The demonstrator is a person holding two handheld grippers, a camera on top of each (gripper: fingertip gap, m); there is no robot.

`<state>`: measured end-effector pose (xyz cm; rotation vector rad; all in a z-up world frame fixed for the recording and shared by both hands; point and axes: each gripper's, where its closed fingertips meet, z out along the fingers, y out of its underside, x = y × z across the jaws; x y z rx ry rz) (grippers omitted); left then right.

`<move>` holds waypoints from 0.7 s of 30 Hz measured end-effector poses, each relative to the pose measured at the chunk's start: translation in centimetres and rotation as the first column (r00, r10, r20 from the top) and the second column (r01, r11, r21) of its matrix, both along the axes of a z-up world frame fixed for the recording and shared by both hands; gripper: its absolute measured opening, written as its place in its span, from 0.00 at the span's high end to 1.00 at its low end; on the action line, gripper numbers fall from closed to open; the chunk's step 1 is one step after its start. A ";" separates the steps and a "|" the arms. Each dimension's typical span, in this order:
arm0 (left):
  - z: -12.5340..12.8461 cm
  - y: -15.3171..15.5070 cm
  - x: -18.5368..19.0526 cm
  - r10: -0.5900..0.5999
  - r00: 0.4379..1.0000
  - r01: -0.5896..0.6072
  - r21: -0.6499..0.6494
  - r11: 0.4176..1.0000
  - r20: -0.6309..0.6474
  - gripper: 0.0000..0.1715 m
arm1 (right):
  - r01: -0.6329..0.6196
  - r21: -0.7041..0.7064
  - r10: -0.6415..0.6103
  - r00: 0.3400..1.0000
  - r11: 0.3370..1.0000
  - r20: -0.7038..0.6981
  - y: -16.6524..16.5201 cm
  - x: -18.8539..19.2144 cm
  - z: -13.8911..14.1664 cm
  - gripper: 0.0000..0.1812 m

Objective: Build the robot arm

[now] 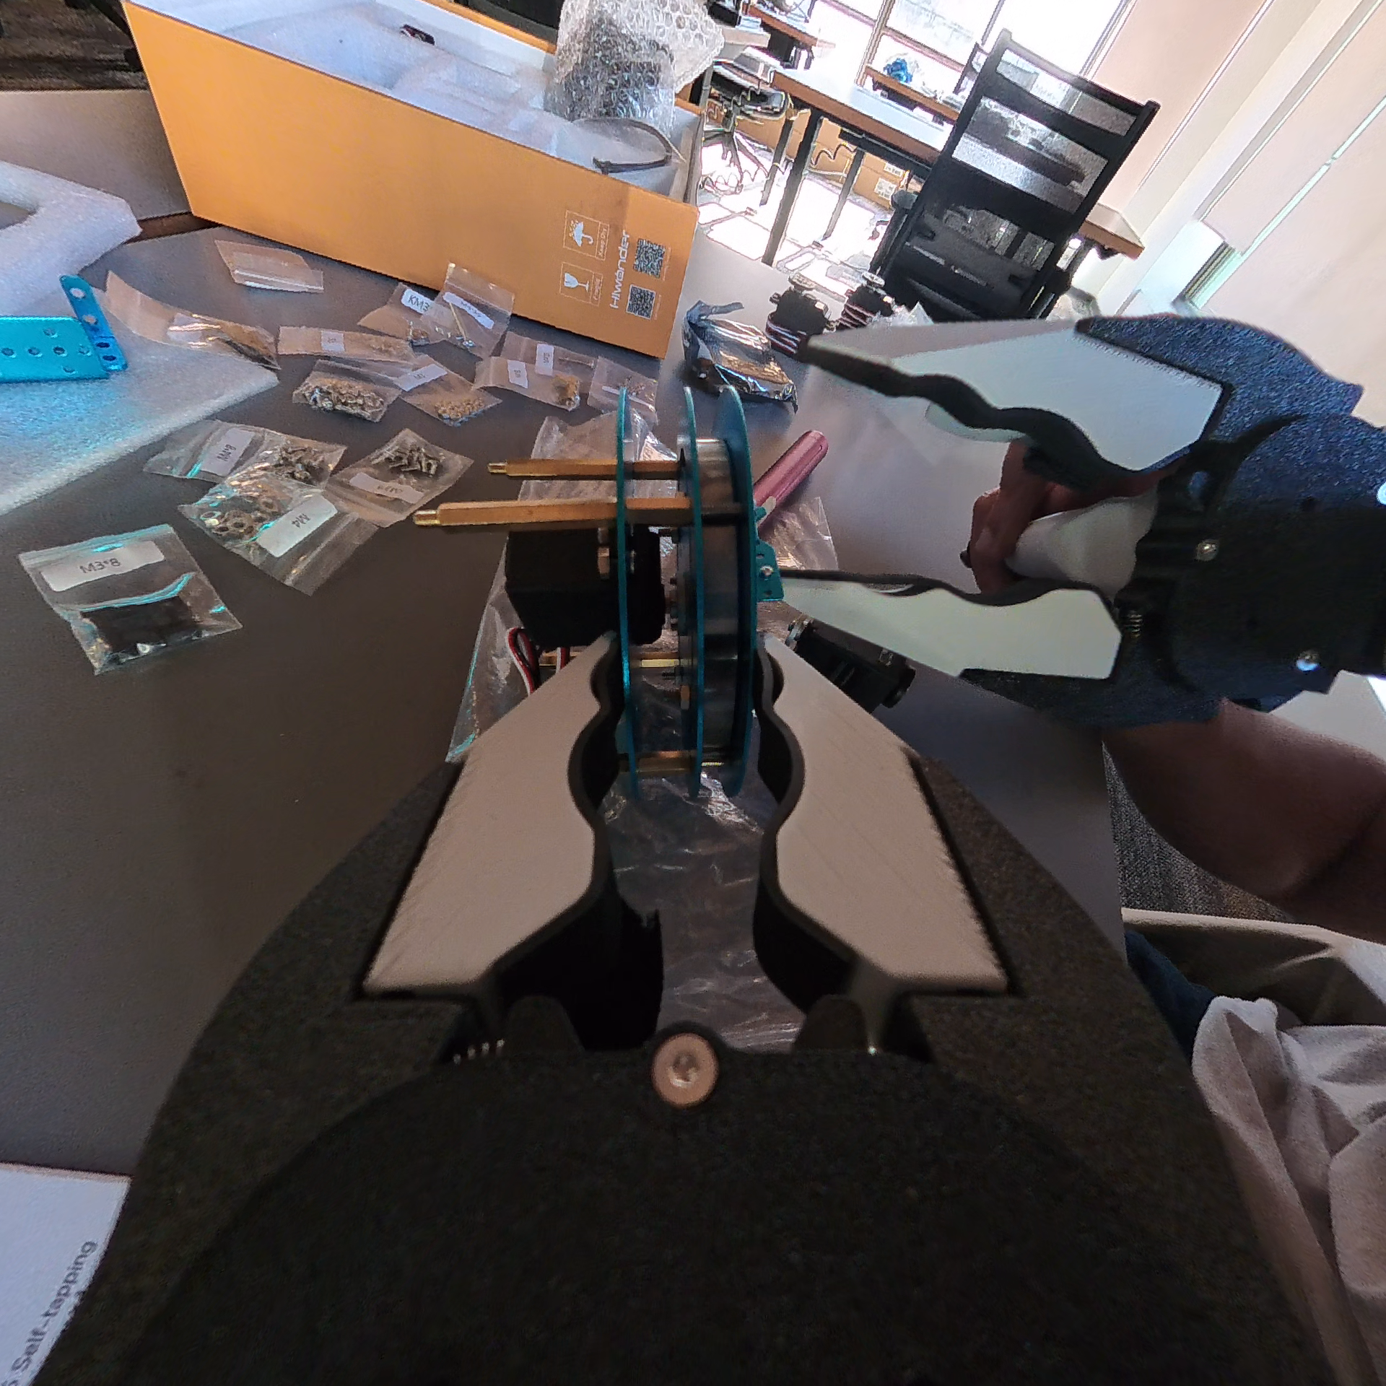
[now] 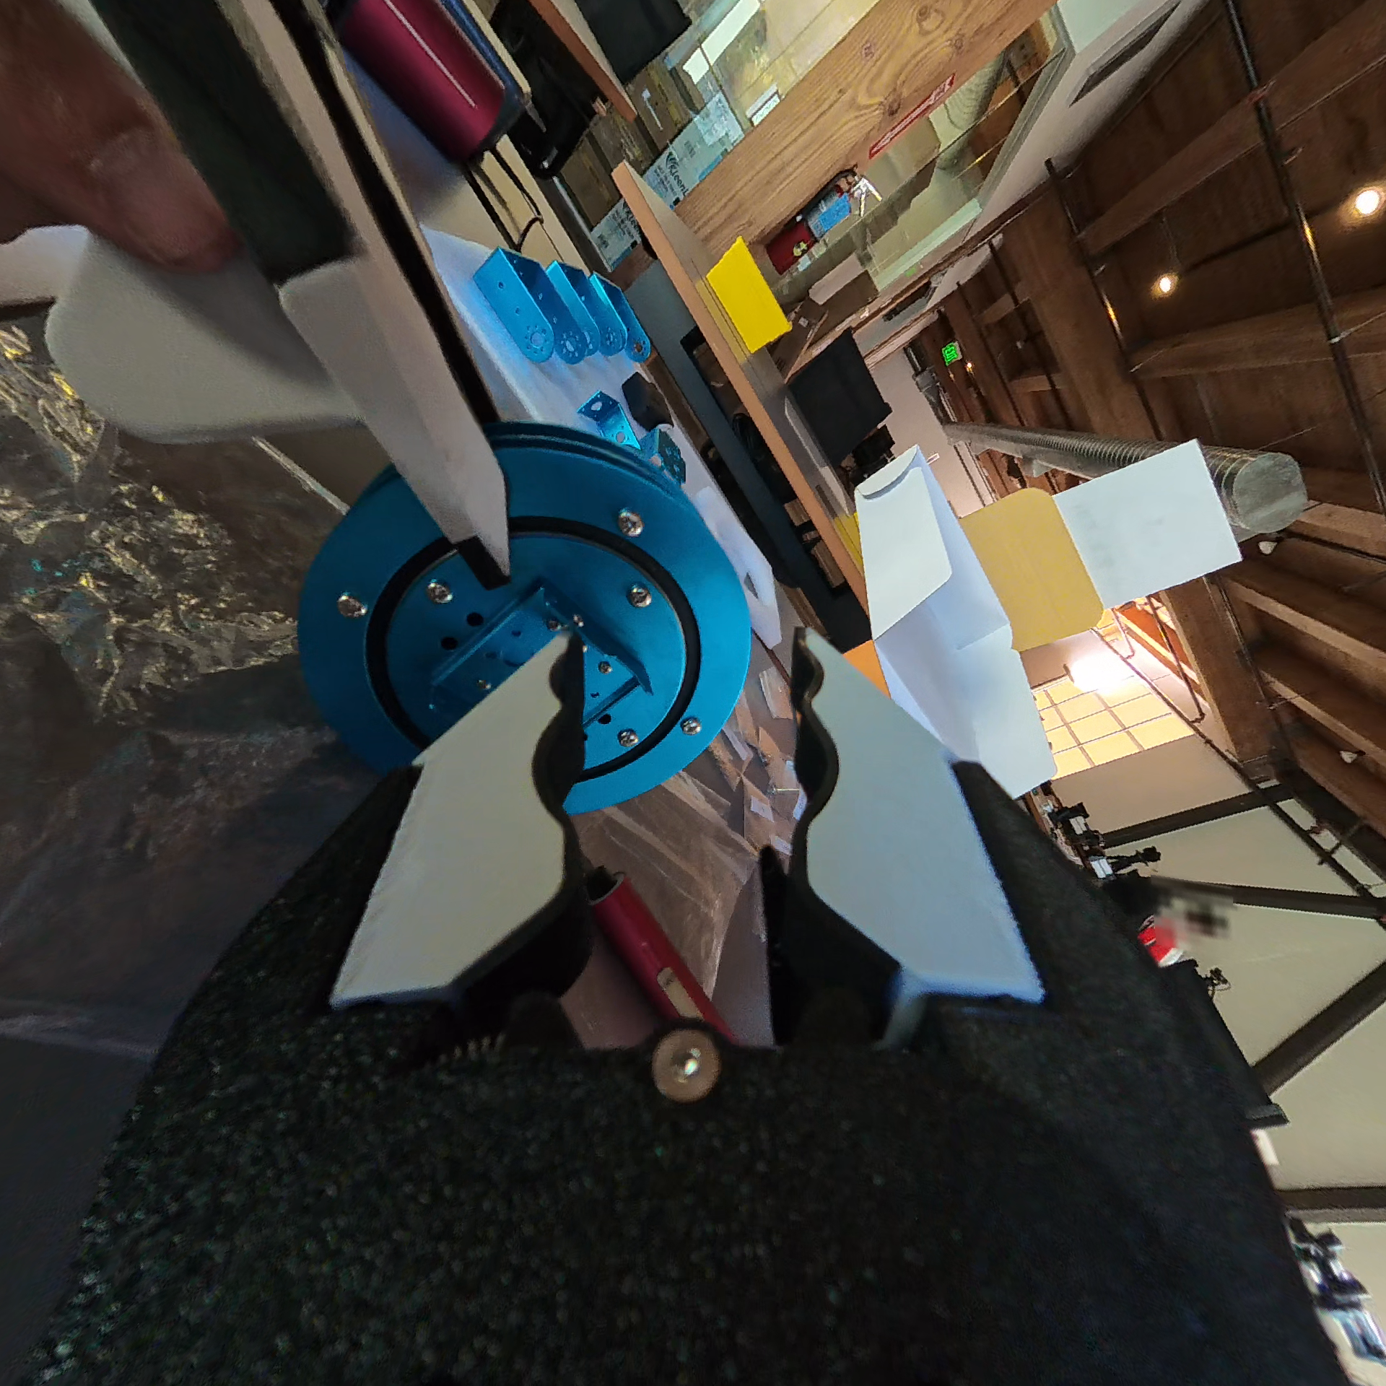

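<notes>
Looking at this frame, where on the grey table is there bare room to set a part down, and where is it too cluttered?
Bare grey table lies left of the left claw, below the small parts bags and above the white sheet. Crowded: the bags up to the orange box, and around the blue disc assembly, where the right claw, pink tube and crinkled plastic sit.
</notes>
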<state>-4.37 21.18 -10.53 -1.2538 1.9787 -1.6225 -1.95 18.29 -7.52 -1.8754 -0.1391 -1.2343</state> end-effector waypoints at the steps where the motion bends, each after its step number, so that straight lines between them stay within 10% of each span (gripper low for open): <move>1: 0.0 0.0 0.0 0.000 1.000 0.000 0.000 1.000 0.000 0.81 | 0.004 0.005 -0.004 1.000 1.000 -0.004 0.0 0.1 0.1 0.69; 21: -0.1 0.0 0.0 -0.003 1.000 0.003 0.002 1.000 -0.007 0.81 | 0.007 0.014 -0.007 1.000 1.000 0.005 0.1 0.4 0.2 0.67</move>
